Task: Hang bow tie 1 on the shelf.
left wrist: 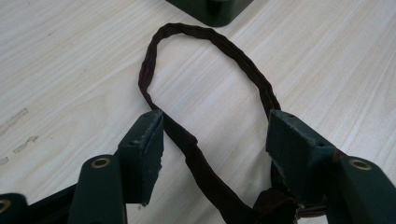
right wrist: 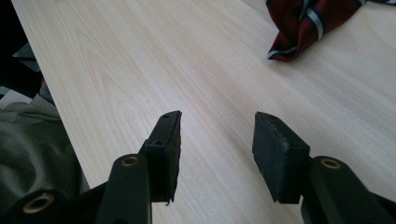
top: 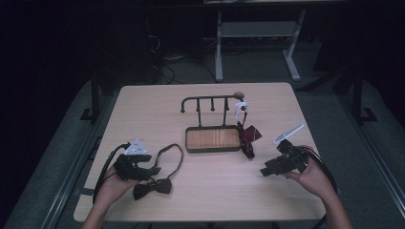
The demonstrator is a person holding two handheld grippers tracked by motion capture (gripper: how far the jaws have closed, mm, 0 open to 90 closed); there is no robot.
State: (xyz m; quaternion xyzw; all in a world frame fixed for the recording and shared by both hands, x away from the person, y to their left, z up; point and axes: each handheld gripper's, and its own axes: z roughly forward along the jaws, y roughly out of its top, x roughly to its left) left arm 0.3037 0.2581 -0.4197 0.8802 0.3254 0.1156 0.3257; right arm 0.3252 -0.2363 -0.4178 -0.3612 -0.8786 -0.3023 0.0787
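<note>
Starting on the left: your left gripper [top: 154,170] sits low over the dark bow tie [top: 153,187] at the near-left of the worktop [top: 205,195]. In the left gripper view the jaws stand wide with the tie's strap loop [left wrist: 205,88] lying flat between them. One pad is right against the strap and the other sits by the knot end, but nothing looks pinched yet, so I'd call it lined up rather than grabbed.

In the middle you've got the little rack [top: 212,125], a dark frame with a wooden tray base and a hook rail on top. The striped red bow tie [top: 248,136] is already hanging off its right end, draping down to the worktop.

On the right, your right gripper [top: 264,171] is parked near the right edge, jaws apart with just bare wood between them. The red tie's corner [right wrist: 303,28] is well ahead of it.

So my read is that you're at the pick-up step for the second tie. Next move, I'd guess: close on one side of the strap near the knot, not across both runs, then lift it clear so the loop hangs open for a free hook.
</note>
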